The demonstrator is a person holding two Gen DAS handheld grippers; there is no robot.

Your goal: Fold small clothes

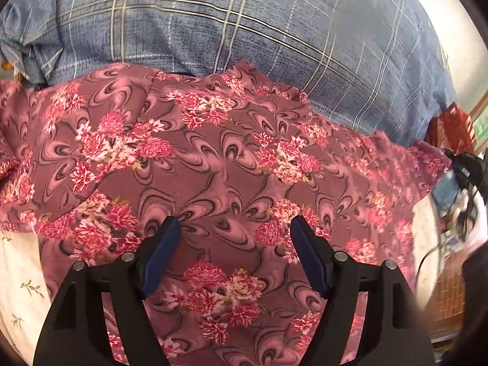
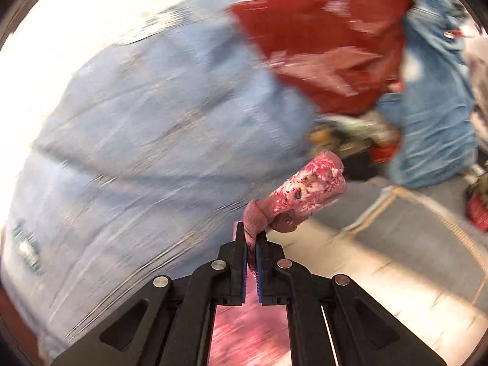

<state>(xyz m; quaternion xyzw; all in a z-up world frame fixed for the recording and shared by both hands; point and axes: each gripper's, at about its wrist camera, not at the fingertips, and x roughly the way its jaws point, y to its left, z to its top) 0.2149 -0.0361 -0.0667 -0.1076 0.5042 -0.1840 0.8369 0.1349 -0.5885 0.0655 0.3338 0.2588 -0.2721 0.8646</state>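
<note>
The floral garment (image 1: 231,167) lies spread directly ahead of and beneath the left gripper (image 1: 233,231), whose fingers stand wide apart over the cloth with nothing between them. The cloth looks thin, light and limp: it rumples into soft ridges along its far edge and drapes over whatever is under it, so it should lift with little effort but will sag and slide rather than hold a crease unless pressed flat. A judgement only, but an edge or corner is the sensible place to take hold, not the middle of the panel, where a pinch would merely bunch the fabric. The right gripper (image 2: 251,244) has its fingers pressed together on a bunched corner of the same garment (image 2: 308,187), which sticks out past the fingertips as a twisted roll; more pink cloth shows below between the finger arms. That view is heavily blurred, so little else there is certain. Beyond the garment, on the far side from the left gripper, a blue plaid blanket (image 1: 244,27) rises in a bulky mound and touches the garment's far edge; it could crowd a fold made away from the tool. A pale sheet (image 1: 18,274) shows to the lower left, and a red cloth (image 2: 323,39) lies far ahead of the right gripper.
</note>
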